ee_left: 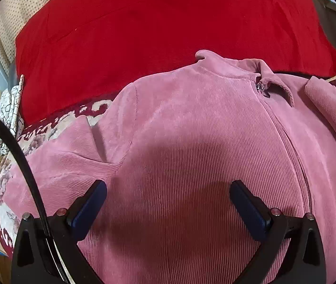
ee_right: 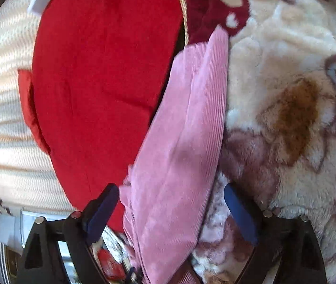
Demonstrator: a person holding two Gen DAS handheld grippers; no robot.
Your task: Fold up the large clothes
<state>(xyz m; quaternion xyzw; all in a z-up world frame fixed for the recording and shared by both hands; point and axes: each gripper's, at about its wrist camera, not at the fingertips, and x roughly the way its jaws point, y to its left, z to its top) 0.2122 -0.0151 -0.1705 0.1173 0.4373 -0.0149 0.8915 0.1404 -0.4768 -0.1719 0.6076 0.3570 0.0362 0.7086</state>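
A pink corduroy zip jacket (ee_left: 191, 142) lies front up on a fleece blanket, collar (ee_left: 277, 78) at the far side, zip closed. One sleeve (ee_left: 56, 156) lies out to the left. My left gripper (ee_left: 168, 189) is open and empty just above the jacket's chest. In the right wrist view a pink sleeve (ee_right: 187, 130) runs lengthwise away from me between the fingers. My right gripper (ee_right: 171, 194) is open with the sleeve lying between its blue pads (ee_right: 239, 213), not pinched.
A red quilt (ee_left: 156, 23) lies folded beyond the jacket, also in the right wrist view (ee_right: 101, 71). The cream and maroon flowered fleece blanket (ee_right: 286, 118) covers the bed. A black cable (ee_left: 18, 156) crosses the left. Clutter lies at the bed's left edge (ee_left: 4, 111).
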